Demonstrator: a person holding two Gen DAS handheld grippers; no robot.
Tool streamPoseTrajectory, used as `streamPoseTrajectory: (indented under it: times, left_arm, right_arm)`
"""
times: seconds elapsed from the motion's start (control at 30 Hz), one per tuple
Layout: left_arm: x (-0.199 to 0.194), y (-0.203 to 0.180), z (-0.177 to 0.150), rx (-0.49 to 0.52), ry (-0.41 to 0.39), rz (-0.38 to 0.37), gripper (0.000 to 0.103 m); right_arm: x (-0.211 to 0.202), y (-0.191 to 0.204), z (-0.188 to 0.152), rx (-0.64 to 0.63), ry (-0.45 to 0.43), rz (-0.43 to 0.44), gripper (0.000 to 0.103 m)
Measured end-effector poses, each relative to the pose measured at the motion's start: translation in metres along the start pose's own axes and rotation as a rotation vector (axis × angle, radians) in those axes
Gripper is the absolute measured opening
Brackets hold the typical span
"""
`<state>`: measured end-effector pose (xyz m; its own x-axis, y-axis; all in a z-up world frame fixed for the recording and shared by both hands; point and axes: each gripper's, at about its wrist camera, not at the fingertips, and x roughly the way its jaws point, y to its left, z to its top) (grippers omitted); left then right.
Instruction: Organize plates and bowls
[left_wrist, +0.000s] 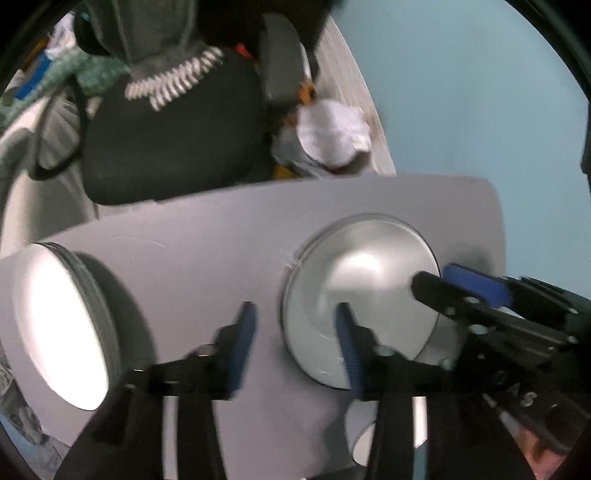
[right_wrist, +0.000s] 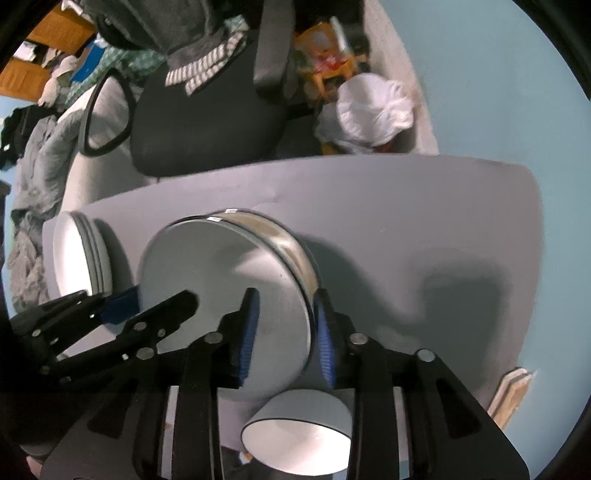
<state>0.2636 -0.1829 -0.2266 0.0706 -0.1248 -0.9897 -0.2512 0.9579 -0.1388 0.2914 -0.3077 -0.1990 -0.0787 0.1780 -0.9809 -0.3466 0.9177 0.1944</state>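
Grey plates (right_wrist: 225, 288) sit stacked mid-tabletop (right_wrist: 406, 206); right tongs (right_wrist: 284, 332) straddle the stack's rim, pads apart (not pressing), while left tongs (left_wrist: 295, 347) stand spread beside it.

Grey table (right_wrist: 406, 221), plate stacks (right_wrist: 79, 254), seemingly bowl (right_wrist: 299, 424)

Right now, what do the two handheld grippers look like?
Both the left gripper and right gripper are black, angular frames with silver bolts. Their jaws carry ribbed blue pads. White lettering marks the right gripper's body in the left wrist view. No sleeves or cables are clearly visible.
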Motion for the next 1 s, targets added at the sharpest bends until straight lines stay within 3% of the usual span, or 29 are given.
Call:
streamPoseTrajectory:
  times: [0.2, 0.4, 0.7, 1.0]
  left_arm:
    - [-0.009, 0.004, -0.002, 0.016, -0.006, -0.007, 0.053]
    - [-0.037, 0.002, -0.016, 0.056, -0.076, -0.005, 0.06]
    - [-0.082, -0.002, -0.036, 0.098, -0.176, -0.004, 0.061]
    - [-0.111, -0.003, -0.051, 0.138, -0.218, -0.035, 0.062]
  right_arm:
    - [-0.019, -0.002, 0.002, 0.001, -0.052, 0.001, 0.044]
    - [-0.047, 0.005, -0.007, -0.028, -0.136, -0.042, 0.056]
    - [-0.09, 0.011, -0.03, -0.035, -0.256, -0.106, 0.061]
    - [-0.126, 0.017, -0.053, -0.024, -0.343, -0.112, 0.067]
